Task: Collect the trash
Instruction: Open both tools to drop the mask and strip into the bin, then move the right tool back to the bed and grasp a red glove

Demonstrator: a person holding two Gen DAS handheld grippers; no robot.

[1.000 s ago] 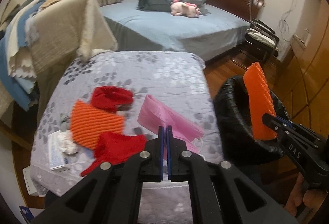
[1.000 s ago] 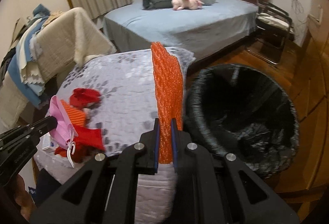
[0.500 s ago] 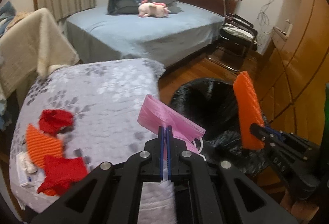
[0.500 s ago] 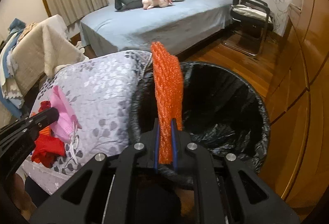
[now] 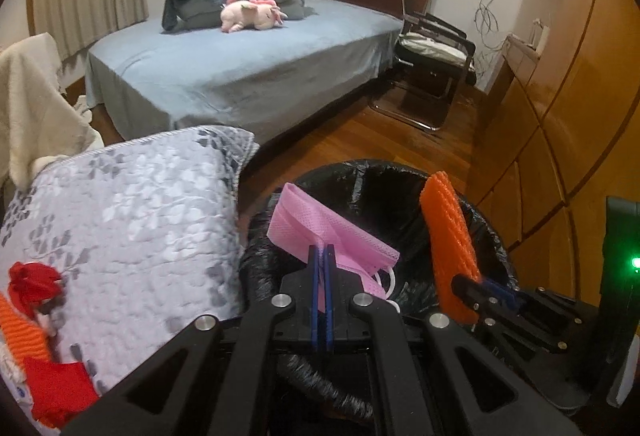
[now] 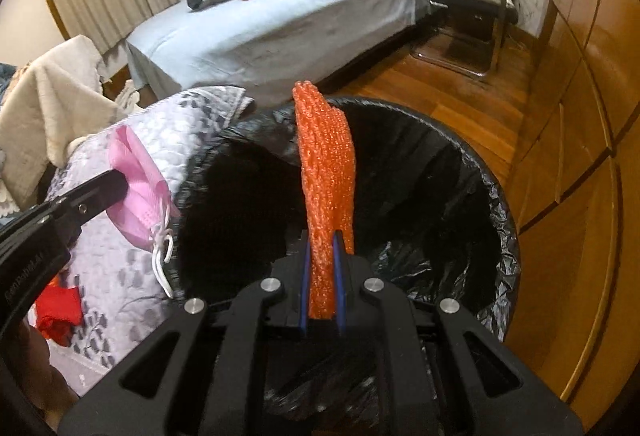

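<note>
My left gripper [image 5: 321, 254] is shut on a pink face mask [image 5: 316, 226] and holds it over the near left rim of the black-lined trash bin [image 5: 492, 236]. The mask also shows in the right wrist view [image 6: 138, 180], at the bin's left edge. My right gripper [image 6: 322, 242] is shut on an orange foam net [image 6: 326, 172], held upright above the open bin [image 6: 496, 204]. The net also shows in the left wrist view [image 5: 448, 232]. Red scraps [image 5: 34, 278] and another orange net [image 5: 20, 332] lie on the grey floral-covered table [image 5: 132, 204].
A bed with a blue sheet [image 5: 240, 68] and a pink plush toy [image 5: 250, 12] stands behind. A black chair [image 5: 436, 52] is at the back right. Wooden cabinets [image 5: 568, 140] line the right side. A cream blanket [image 5: 28, 108] hangs at the left.
Both grippers have moved right from over the table to above the bin, carrying the mask and the orange net. The bin now fills the lower middle of both views.
</note>
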